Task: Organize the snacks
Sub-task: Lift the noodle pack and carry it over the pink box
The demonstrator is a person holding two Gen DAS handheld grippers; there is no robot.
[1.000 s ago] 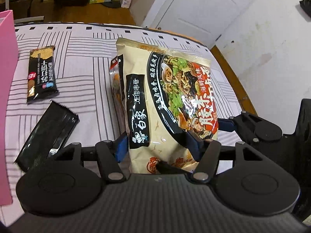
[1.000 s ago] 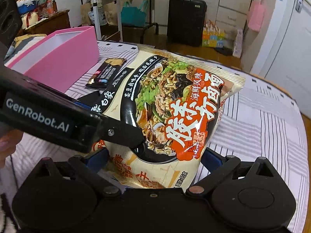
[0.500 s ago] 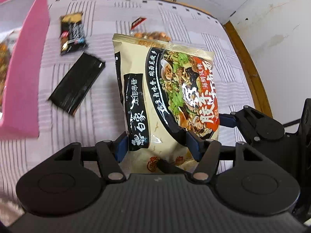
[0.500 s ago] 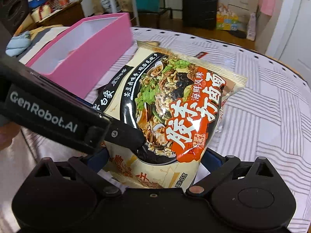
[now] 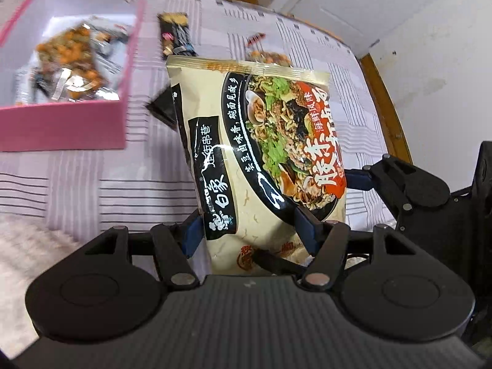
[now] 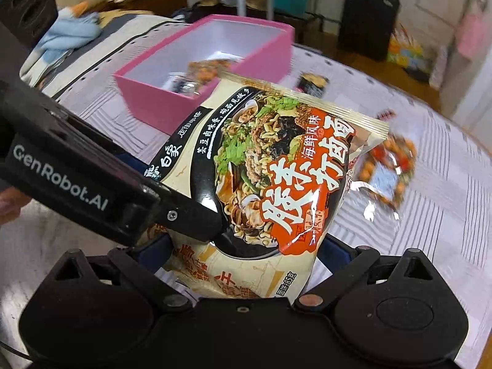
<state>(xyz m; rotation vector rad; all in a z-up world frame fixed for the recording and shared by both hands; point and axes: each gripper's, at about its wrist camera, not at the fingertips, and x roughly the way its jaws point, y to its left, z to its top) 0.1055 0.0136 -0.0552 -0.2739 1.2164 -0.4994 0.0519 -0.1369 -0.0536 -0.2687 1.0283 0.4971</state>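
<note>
1. A cream plastic packet of instant noodles (image 5: 261,160), printed with a black bowl and a red band of characters, is held up off the striped purple-and-white tablecloth (image 5: 101,172). A second ago it stood lower over the cloth with the box barely in the left wrist view; now the box's open top fills that view's upper left.
2. The left gripper (image 5: 249,227) pinches the packet's lower part, one blue pad (image 5: 193,233) at its left edge and the other on its printed face, the fingers roughly half spread.
3. The right gripper (image 6: 246,252) clamps the same packet across its bottom, blue pads at both sides; the left gripper's black finger lies over the packet's face.
4. Just behind the packet, a black flat wrapper (image 5: 163,107) shows a corner, where a second ago it lay in full view.
5. To the right, a clear bag of orange and red snacks (image 6: 387,172) lies on the cloth, now uncovered.
6. Farther off, the pink rectangular cardboard box (image 6: 246,70) with a white inside holds orange-coloured snack bags (image 5: 67,58), blurred.
7. Beyond the box's corner lies a dark bar wrapper with a tan end (image 5: 176,33).
</note>
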